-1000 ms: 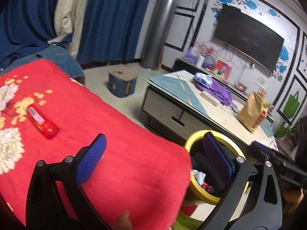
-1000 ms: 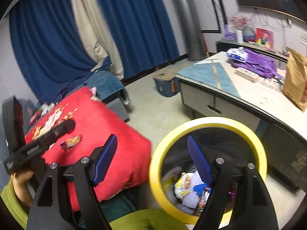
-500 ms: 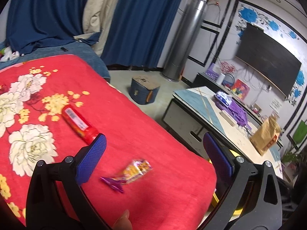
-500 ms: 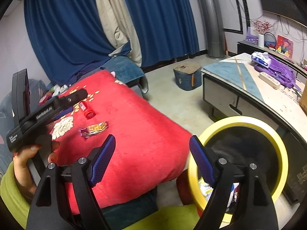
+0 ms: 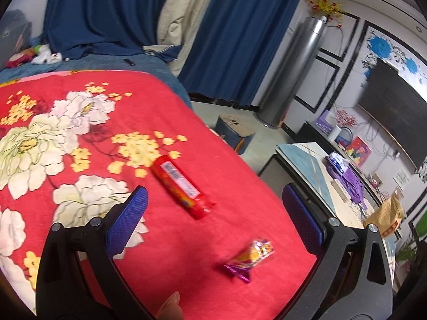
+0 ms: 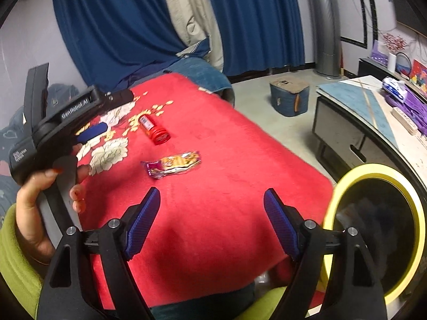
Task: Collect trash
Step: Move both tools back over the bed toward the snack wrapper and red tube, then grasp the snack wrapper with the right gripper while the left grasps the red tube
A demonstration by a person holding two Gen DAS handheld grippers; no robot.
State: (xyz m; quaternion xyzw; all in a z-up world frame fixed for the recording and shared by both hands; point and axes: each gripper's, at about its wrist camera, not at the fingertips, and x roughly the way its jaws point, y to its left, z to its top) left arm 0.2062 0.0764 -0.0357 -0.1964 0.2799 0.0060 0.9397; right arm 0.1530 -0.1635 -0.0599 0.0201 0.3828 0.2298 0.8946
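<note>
A red candy tube [image 5: 181, 186] and a purple-and-orange snack wrapper [image 5: 250, 260] lie on a red flowered blanket [image 5: 80, 122]. My left gripper [image 5: 213, 213] is open and empty above the blanket, with the tube between its fingers in view. In the right wrist view the tube [image 6: 153, 129] and the wrapper [image 6: 173, 164] lie beyond my right gripper [image 6: 210, 221], which is open and empty. A black bin with a yellow rim [image 6: 371, 232] stands to the right of it. The left gripper's body [image 6: 66, 117] shows at the left.
A low white table [image 5: 320, 184] with a purple bag [image 5: 349, 178] and a brown paper bag [image 5: 387, 216] stands to the right. A small blue box [image 6: 289, 98] sits on the floor. Blue curtains [image 6: 120, 26] and a silver column [image 5: 291, 72] stand behind.
Both grippers have swung left, away from the bin and over the blanket. The tube and wrapper now sit nearer the middle of both views. Both stay open.
</note>
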